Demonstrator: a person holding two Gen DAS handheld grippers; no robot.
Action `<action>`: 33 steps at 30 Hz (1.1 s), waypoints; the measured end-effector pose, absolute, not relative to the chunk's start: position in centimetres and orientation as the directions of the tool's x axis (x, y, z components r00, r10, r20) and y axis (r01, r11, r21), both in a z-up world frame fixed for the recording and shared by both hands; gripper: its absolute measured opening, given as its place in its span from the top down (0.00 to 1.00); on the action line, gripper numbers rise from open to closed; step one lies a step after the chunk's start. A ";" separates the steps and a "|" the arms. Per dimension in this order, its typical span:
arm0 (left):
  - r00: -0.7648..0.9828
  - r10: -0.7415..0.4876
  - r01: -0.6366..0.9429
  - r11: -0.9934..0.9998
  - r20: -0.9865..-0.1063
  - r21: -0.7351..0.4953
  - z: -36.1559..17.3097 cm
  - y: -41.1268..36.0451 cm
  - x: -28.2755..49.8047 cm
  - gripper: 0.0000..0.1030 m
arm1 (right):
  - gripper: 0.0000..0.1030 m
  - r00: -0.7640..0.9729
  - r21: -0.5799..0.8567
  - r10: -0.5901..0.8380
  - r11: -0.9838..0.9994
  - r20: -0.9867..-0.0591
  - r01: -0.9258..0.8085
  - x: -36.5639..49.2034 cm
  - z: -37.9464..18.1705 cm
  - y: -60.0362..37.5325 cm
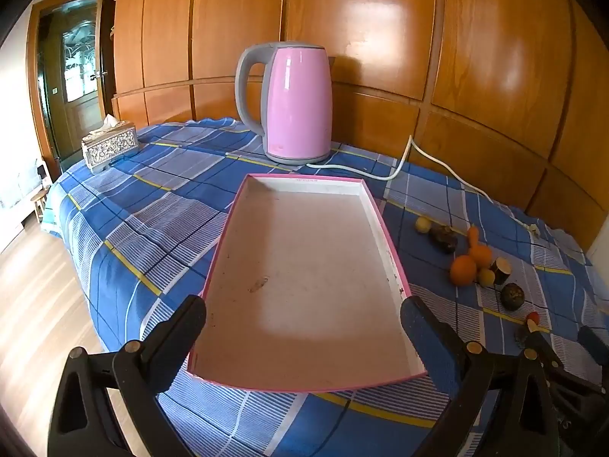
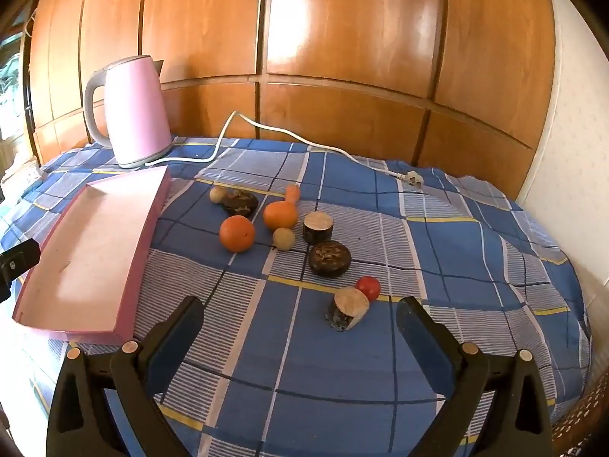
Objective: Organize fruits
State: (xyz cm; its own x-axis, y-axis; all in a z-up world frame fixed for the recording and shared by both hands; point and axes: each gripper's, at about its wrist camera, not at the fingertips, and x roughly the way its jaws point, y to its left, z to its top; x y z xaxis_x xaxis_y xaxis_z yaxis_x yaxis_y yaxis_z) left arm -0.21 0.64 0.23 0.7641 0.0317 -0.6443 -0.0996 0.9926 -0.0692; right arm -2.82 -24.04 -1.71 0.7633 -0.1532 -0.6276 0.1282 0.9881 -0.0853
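Left wrist view: left gripper (image 1: pixel 304 318) spread wide, nothing between the fingers, tilted down over the near end of the pink tray (image 1: pixel 392 262). Tray bare inside, long axis running near to far, straight along the line of the fingers, far end just short of the pink kettle (image 1: pixel 297 103). Fruits scattered well to the right of the tray on the blue checked cloth (image 1: pixel 152 205): orange (image 1: pixel 463 269), gourd-shaped orange piece (image 1: pixel 477 249), dark round fruit (image 1: pixel 512 296) among them. Off to the right of this gripper, across the tray wall, so no easy reach from here.

Right wrist view: right gripper (image 2: pixel 300 321) also released and empty, angled down at the cloth. Fruits dead ahead and slightly far: cut brown piece (image 2: pixel 348 308) closest, just beyond the fingertips and a little right of centre, lying tilted with its pale cut face up, touching or nearly touching the small red fruit (image 2: pixel 368 287). Farther on, dark round fruit (image 2: pixel 329 259), orange (image 2: pixel 236 233), gourd-shaped piece (image 2: pixel 281 211). Tray (image 2: pixel 142 243) to the left of the cluster.

Judged from this: right hand clearly the nearer one for the first pick, then a carry leftward to the tray.
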 end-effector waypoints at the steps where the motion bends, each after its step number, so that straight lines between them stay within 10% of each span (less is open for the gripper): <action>1: 0.766 0.033 -0.099 0.993 -0.642 -0.067 0.2 0.6 -0.3 0.00 | 0.00 0.763 -0.086 -0.153 0.988 -0.628 0.128 -2.8 -1.7 -24.0; 33: 0.755 0.019 -0.092 0.993 -0.655 -0.078 0.0 0.8 -0.3 0.00 | 0.00 0.772 -0.086 -0.148 0.989 -0.618 0.121 -3.0 -1.5 -23.9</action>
State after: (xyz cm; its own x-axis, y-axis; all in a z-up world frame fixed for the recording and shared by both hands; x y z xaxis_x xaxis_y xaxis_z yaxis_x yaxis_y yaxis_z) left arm -0.29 0.79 0.04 0.7552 0.0189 -0.6552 -0.0922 0.9927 -0.0776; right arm -3.02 -23.91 -1.47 0.7722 -0.1484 -0.6178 0.1211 0.9889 -0.0861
